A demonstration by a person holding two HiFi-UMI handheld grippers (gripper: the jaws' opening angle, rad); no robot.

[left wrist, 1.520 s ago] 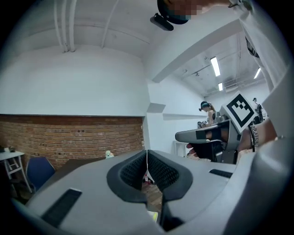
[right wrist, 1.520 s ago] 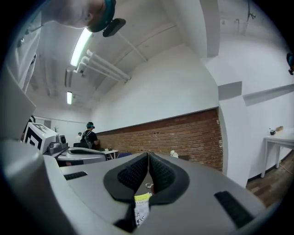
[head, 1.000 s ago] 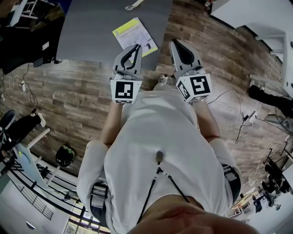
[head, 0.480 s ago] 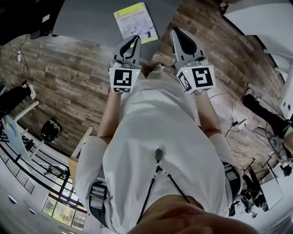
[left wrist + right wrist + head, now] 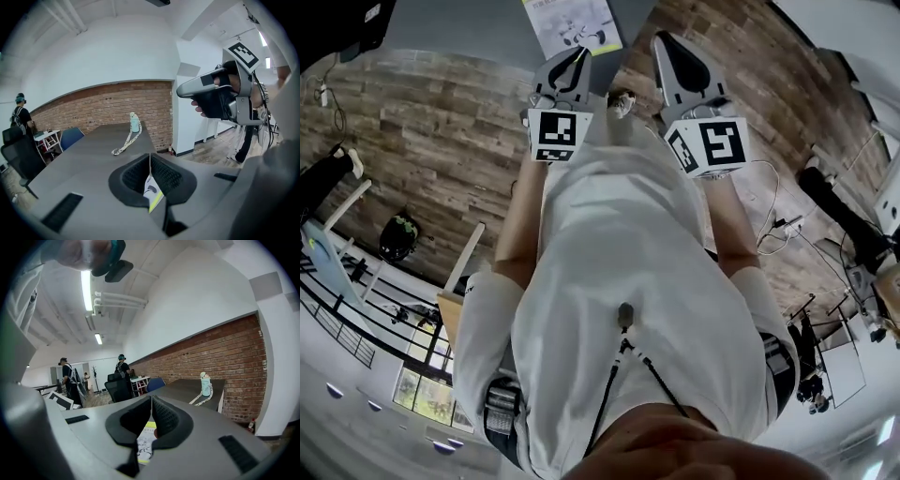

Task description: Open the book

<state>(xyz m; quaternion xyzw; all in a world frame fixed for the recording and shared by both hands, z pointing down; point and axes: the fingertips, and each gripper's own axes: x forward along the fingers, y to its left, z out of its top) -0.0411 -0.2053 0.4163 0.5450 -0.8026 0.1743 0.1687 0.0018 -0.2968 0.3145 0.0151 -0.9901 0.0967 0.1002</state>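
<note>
Book: lay closed, flat at table near edge; showed white cover, yellow-green band, small drawing. Left gripper, right gripper: hovered short of it, jaws pressed together, empty.

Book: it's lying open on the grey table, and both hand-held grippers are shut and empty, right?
No. The head view shows the book closed, cover up. The rest holds: it lies on the grey table, and the left hand-held gripper and right hand-held gripper are shut and empty.
</note>
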